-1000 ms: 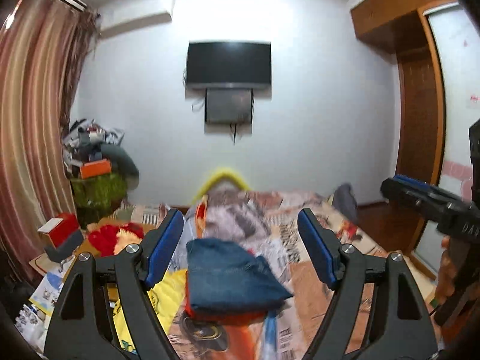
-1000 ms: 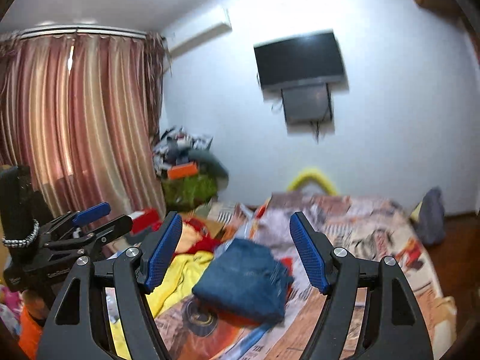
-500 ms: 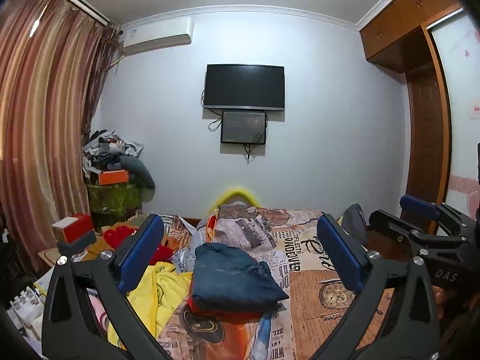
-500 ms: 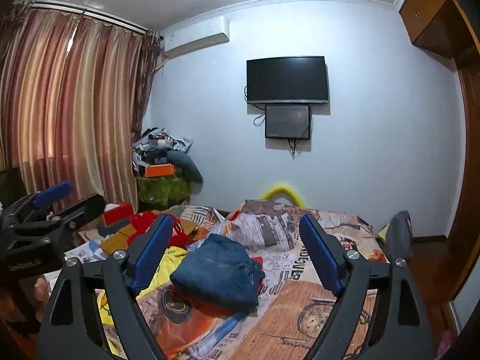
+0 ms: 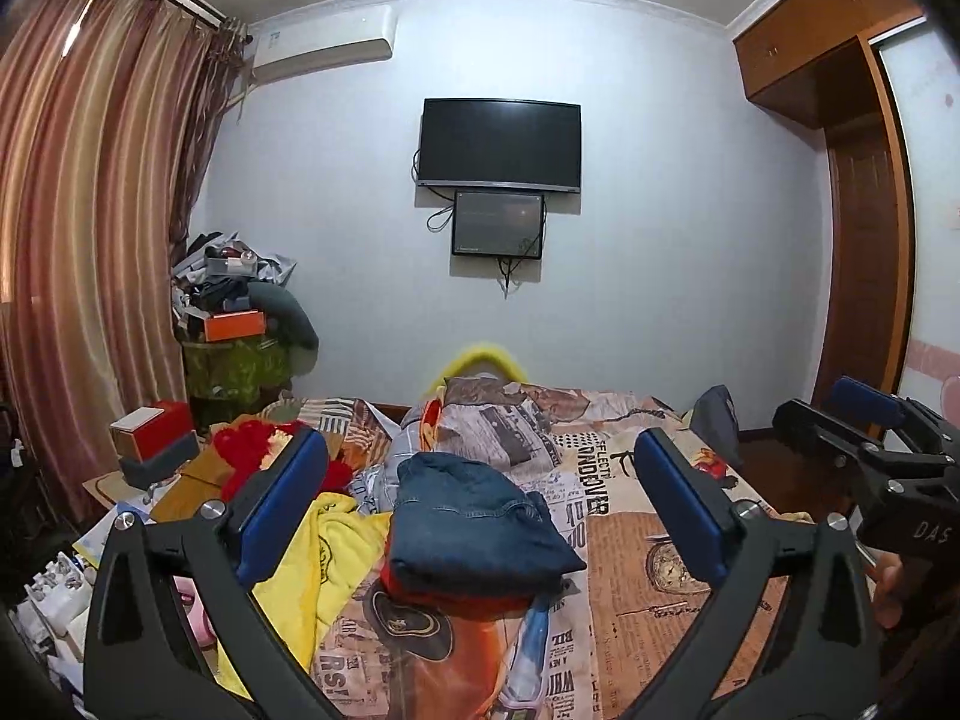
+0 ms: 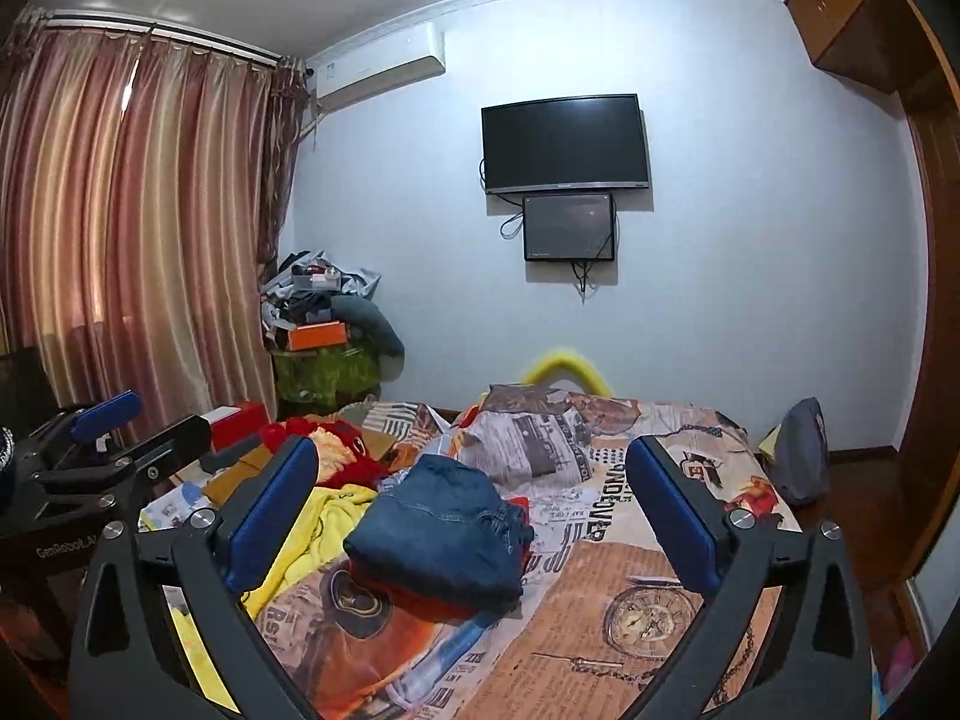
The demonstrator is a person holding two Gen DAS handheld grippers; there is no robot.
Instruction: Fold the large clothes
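Left tongs (image 5: 480, 510) spread wide, blue pads (image 5: 282, 504) well apart, nothing gripped; jaws just opened out, only air between them. Right tongs (image 6: 474, 510) likewise released, pads (image 6: 678, 516) flung wide, jaws just opened further, nothing clasped. Both held above the near end of the bed, aimed slightly downward toward the far wall.

Framed between the fingers in both views: folded blue jeans (image 5: 474, 522), lying on top of a red-orange garment (image 5: 456, 597), apart from either pair of tongs. Stack resting on the bed (image 5: 648, 588), whose cover carries a newspaper-and-clock print. Just left of the stack, a crumpled yellow garment (image 5: 324, 552), unfolded, spilling toward the bed's left edge. Beyond that, a red and yellow plush heap (image 5: 252, 450) and a red-and-white box (image 5: 153, 432) on a dark base.

In the left wrist view, right tongs' black body visible at the right edge with a blue-tipped lever on top. In the right wrist view, left tongs' body at the left edge, same build.

Further back, a rumpled printed blanket (image 6: 528, 438) bunched near the middle of the bed, a grey bag (image 6: 801, 456) at its right side, a yellow curved bar (image 5: 480, 357) behind the far end. On the far wall, a dark television (image 5: 501, 141) with a smaller screen (image 5: 498, 222) just below. Striped curtains (image 5: 90, 240) on the left, an air conditioner (image 5: 324, 51) high up, a cluttered pile (image 5: 240, 312) in the corner, a wooden wardrobe (image 5: 840, 120) on the right.
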